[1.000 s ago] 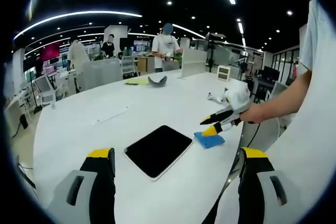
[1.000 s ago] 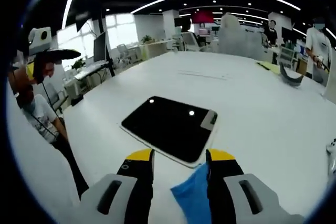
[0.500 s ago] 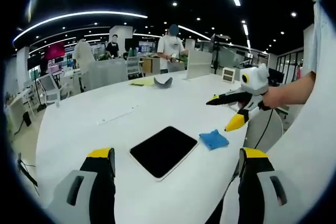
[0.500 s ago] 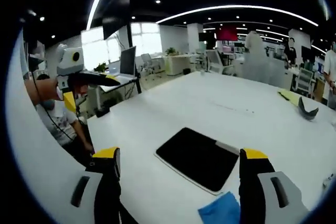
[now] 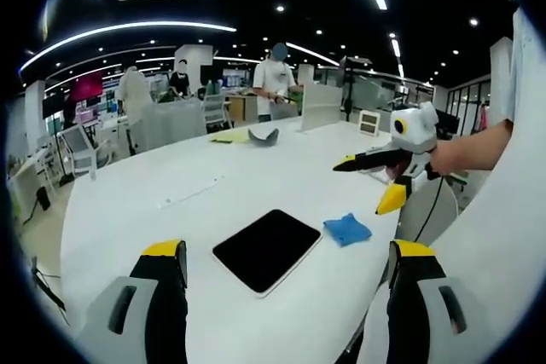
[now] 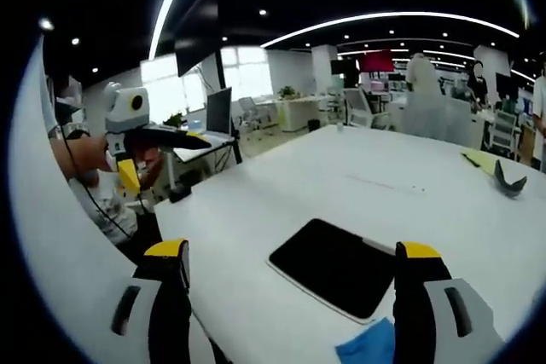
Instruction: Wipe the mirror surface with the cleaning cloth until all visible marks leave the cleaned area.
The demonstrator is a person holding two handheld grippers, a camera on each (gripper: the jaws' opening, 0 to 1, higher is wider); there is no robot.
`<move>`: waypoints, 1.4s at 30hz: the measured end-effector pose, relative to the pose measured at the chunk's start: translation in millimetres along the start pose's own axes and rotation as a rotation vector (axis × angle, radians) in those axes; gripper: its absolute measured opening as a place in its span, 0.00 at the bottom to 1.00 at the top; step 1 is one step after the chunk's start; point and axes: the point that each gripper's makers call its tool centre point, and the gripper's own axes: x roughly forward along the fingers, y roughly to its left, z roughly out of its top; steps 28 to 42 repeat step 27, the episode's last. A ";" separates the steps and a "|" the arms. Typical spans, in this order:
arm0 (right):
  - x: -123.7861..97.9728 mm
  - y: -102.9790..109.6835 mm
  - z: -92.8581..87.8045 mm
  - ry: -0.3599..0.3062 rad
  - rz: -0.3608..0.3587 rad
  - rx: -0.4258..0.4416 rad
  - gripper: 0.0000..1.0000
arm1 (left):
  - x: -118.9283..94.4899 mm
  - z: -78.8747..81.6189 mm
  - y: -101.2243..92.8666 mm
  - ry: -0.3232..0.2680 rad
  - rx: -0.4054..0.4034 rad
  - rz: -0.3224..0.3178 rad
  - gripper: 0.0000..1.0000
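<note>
The mirror [image 5: 266,249] is a flat dark rectangle with a pale rim, lying on the white table [image 5: 128,210]. The blue cleaning cloth [image 5: 346,229] lies crumpled just beside its right corner, free of both grippers. My left gripper [image 5: 286,251] is open, hovering on the near side of the mirror. My right gripper [image 5: 368,182], held by a hand, hangs open above and right of the cloth. In the right gripper view the mirror [image 6: 341,266] lies between the open jaws of my right gripper [image 6: 293,253]. The cloth [image 6: 371,349] sits at the bottom edge, and my left gripper [image 6: 164,158] is open at the upper left.
A dark curved object on yellow paper [image 5: 260,134] lies at the table's far end, and a thin white strip [image 5: 189,193] lies mid-table. Several people [image 5: 275,78] stand behind the table among desks and chairs. The table's near edge curves just under the grippers.
My right gripper was nearly shut at the blue cloth; it has opened wide, let the cloth go and lifted back from the table. The cloth stays beside the mirror.
</note>
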 end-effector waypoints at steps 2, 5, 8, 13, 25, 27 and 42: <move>-1.0 0.4 1.0 -0.005 -0.001 0.000 1.00 | -1.4 -0.3 -2.1 0.002 -0.003 -0.009 0.99; -3.0 6.0 9.2 -0.039 0.015 0.001 1.00 | -3.1 -2.3 -0.9 0.009 -0.011 -0.001 0.99; -3.5 7.0 11.0 -0.037 0.010 -0.010 1.00 | -6.6 -0.6 -1.2 0.001 -0.014 0.004 0.99; -3.1 7.3 7.9 -0.038 0.011 0.005 1.00 | -9.0 -2.2 1.2 0.004 -0.015 0.013 0.99; -5.1 8.3 17.4 -0.070 -0.009 0.033 1.00 | -15.1 3.5 1.1 -0.011 -0.011 0.012 0.99; -5.1 9.1 16.5 -0.068 -0.008 0.027 1.00 | -15.0 1.5 0.7 -0.004 0.000 0.009 0.99; -5.1 9.1 16.5 -0.068 -0.008 0.027 1.00 | -15.0 1.5 0.7 -0.004 0.000 0.009 0.99</move>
